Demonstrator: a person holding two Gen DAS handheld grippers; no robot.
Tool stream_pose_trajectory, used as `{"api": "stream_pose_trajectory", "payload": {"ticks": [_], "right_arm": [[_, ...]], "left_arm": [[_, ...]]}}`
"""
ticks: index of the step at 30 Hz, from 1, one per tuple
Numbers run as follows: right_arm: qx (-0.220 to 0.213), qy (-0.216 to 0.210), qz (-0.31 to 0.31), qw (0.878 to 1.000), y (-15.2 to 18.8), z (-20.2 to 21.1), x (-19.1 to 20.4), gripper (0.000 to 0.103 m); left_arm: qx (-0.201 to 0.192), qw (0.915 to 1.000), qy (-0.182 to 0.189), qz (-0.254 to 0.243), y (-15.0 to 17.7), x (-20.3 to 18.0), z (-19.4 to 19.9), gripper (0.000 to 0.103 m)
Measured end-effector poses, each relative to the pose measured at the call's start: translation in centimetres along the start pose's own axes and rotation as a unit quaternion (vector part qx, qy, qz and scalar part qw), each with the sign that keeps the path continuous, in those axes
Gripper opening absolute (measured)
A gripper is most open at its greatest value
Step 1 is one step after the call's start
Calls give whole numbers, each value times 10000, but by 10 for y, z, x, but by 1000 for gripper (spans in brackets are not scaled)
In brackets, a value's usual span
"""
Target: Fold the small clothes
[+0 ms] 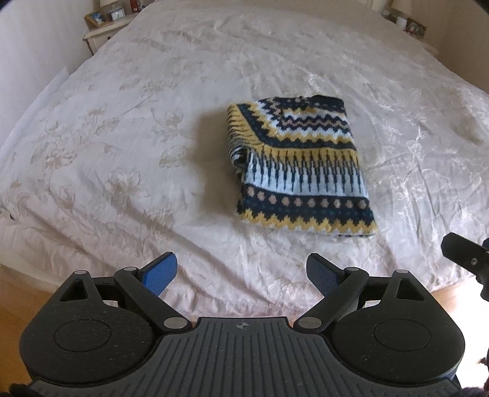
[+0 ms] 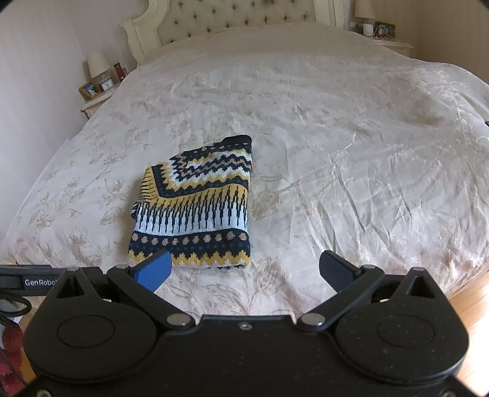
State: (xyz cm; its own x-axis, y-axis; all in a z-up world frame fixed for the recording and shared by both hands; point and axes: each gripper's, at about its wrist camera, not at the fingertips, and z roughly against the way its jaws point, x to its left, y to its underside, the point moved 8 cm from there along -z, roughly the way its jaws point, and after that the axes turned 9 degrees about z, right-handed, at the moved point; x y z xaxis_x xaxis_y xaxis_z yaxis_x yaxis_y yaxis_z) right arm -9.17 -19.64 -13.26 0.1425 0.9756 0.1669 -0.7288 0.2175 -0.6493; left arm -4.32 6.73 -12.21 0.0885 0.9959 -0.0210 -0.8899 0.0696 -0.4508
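Observation:
A small knitted sweater [image 1: 299, 165] with navy, yellow, white and tan zigzag bands lies folded into a compact rectangle on the cream bedspread [image 1: 122, 152]. It also shows in the right wrist view [image 2: 198, 207]. My left gripper [image 1: 241, 274] is open and empty, held back near the foot of the bed, apart from the sweater. My right gripper [image 2: 244, 271] is open and empty, just short of the sweater's near edge. Its left fingertip [image 2: 154, 270] overlaps the sweater's near left corner in the picture.
The bed has a tufted headboard [image 2: 238, 21]. A nightstand [image 2: 94, 100] with a lamp, clock and photo frame stands at the far left, another nightstand [image 2: 388, 42] at the far right. Wooden floor [image 2: 470, 305] shows at the foot of the bed. The right gripper's body [image 1: 467, 256] shows at the left wrist view's right edge.

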Motion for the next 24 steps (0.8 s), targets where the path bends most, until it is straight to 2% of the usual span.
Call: {"api": "stream_pose_trajectory", "payload": {"ticks": [10,24], "right_arm": [[248,33,-24,9997,6,-11,2,102],[359,42,-161,9992,8,-14,-3,102]], "left_arm": [[129,9999,-82,29,3,4,-4,92],[167,9998,-94,11,0,2,-7,92]]}}
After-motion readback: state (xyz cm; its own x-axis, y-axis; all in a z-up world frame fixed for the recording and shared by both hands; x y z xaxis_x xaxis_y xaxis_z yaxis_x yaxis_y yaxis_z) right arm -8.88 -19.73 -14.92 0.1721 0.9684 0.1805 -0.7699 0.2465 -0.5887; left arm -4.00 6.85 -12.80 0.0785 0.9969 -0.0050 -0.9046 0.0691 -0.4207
